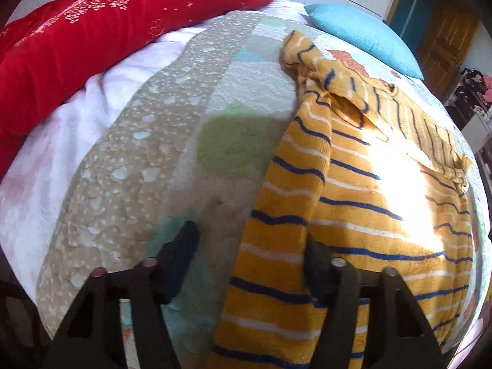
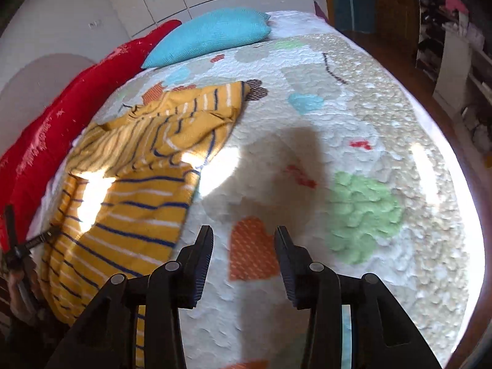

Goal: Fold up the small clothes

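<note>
Mustard striped top (image 1: 353, 184) between red blanket (image 1: 92, 46), blue pillow (image 1: 363, 33).

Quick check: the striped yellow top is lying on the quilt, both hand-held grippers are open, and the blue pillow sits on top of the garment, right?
Not quite. The blue pillow lies apart from the striped yellow top, further up the quilt; the right wrist view shows bare quilt between them. The rest holds: left hand-held gripper and right hand-held gripper are open.
</note>
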